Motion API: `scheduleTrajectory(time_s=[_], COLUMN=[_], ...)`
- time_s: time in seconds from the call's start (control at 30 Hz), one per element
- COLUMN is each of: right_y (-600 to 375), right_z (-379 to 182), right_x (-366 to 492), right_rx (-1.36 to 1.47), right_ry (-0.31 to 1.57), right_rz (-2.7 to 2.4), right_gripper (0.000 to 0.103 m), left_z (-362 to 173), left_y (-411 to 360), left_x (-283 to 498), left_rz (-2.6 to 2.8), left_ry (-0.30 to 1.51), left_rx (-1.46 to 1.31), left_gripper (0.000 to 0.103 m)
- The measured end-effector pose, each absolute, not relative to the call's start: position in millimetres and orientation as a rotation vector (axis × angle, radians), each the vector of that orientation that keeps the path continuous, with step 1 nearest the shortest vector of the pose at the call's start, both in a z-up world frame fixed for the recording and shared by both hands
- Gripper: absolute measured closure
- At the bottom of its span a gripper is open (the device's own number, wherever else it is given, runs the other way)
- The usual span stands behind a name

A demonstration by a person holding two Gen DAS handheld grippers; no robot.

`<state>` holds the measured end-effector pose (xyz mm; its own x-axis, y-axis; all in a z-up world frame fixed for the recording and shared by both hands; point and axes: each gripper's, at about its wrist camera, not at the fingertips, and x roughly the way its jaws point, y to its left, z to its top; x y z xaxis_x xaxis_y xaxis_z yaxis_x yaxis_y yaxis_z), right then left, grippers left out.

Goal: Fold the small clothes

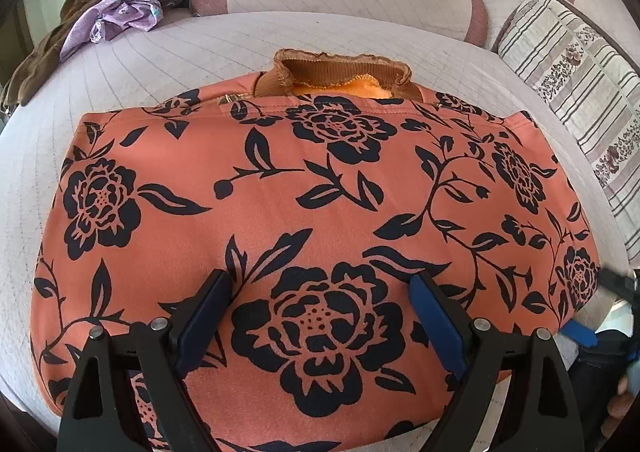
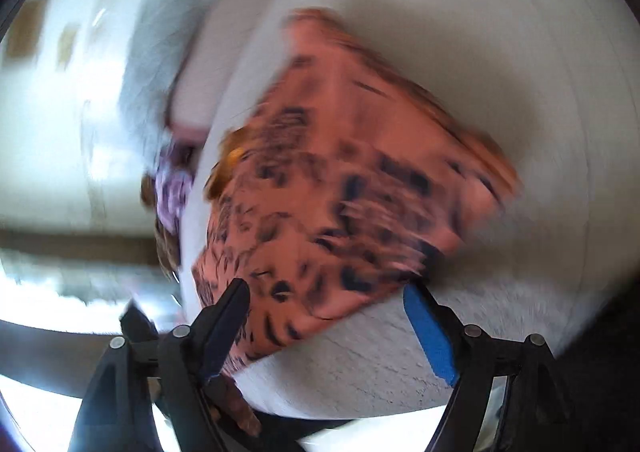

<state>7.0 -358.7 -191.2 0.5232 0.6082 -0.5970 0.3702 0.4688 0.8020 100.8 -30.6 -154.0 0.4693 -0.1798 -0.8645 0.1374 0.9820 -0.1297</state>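
Garment [image 1: 320, 188], orange-pink with black floral print, lies folded into a rough rectangle on the quilted sofa seat [image 1: 168, 56], brown ribbed collar [image 1: 344, 72] poking out at the far edge. Left hand-held gripper [image 1: 320, 316] hovers over the near half, jaws wide apart, nothing pinched; probably parked there to steady or press the fold. Right hand-held gripper [image 2: 326, 322] sits at the garment's near corner, view heavily blurred; jaws spread, one finger over the cloth and the other off it over bare seat, no grip visible. Likely lining up for the next fold. Other clothes [image 1: 116, 12] are piled well apart at the far left, presumably waiting.
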Motion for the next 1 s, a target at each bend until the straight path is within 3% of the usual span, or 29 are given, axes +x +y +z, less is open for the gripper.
scheduleTrajectory(time_s=[0.13, 0.17, 0.2, 0.23, 0.43, 0.53, 0.6, 0.67, 0.73, 0.8, 0.87, 0.93, 1.0], right_y=[-376.0, -379.6, -380.4, -382.6, -372.7, -377.5, -379.5, -378.3, -373.5, -367.3, -366.6, -358.0, -337.4], right_z=[-193.6, -193.3, -193.9, -195.8, -168.0, -184.2, -189.0, -185.6, -179.6, -179.6, -183.2, -170.8, -132.5], right_x=[11.1, 16.0, 20.0, 24.5, 16.7, 16.2, 18.0, 25.5, 37.2, 49.0, 55.9, 61.9, 67.3], right_rx=[1.221, 1.215, 1.199, 1.192, 0.994, 1.072, 1.092, 1.098, 1.025, 0.962, 0.95, 0.866, 0.708], right_ry=[0.946, 0.934, 0.93, 0.945, 0.933, 0.956, 0.944, 0.907, 0.928, 0.96, 0.988, 0.994, 0.948], right_rz=[0.133, 0.126, 0.108, 0.101, 0.087, 0.08, 0.078, 0.101, 0.103, 0.087, 0.069, 0.056, 0.077], right_gripper=[0.023, 0.044, 0.085, 0.091, 0.084, 0.068, 0.035, 0.029, 0.032, 0.078, 0.082, 0.084, 0.085], left_z=[-154.6, -154.9, -155.0, -154.3, -120.7, -142.6, -156.4, -140.7, -121.4, -122.4, -163.2, -156.5, -137.8], left_y=[-31.9, -32.9, -33.7, -34.4, -28.2, -39.4, -49.0, -56.8, -55.7, -54.7, -52.4, -54.6, -38.5], left_x=[101.1, 101.6, 101.5, 101.3, 80.5, 83.0, 83.3, 77.8, 69.8, 69.5, 85.6, 80.1, 78.2], left_rz=[-0.182, -0.18, -0.18, -0.181, -0.133, -0.142, -0.129, -0.146, -0.164, -0.138, -0.172, -0.196, -0.247], left_ry=[1.066, 1.065, 1.066, 1.071, 0.969, 1.042, 1.049, 1.03, 0.943, 0.926, 1.1, 1.026, 1.026], left_rx=[-0.039, -0.036, -0.033, -0.026, -0.099, -0.027, 0.08, 0.091, 0.042, 0.039, 0.025, 0.072, -0.07], left_gripper=[0.012, 0.012, 0.012, 0.012, 0.016, 0.016, 0.014, 0.017, 0.017, 0.017, 0.013, 0.014, 0.016])
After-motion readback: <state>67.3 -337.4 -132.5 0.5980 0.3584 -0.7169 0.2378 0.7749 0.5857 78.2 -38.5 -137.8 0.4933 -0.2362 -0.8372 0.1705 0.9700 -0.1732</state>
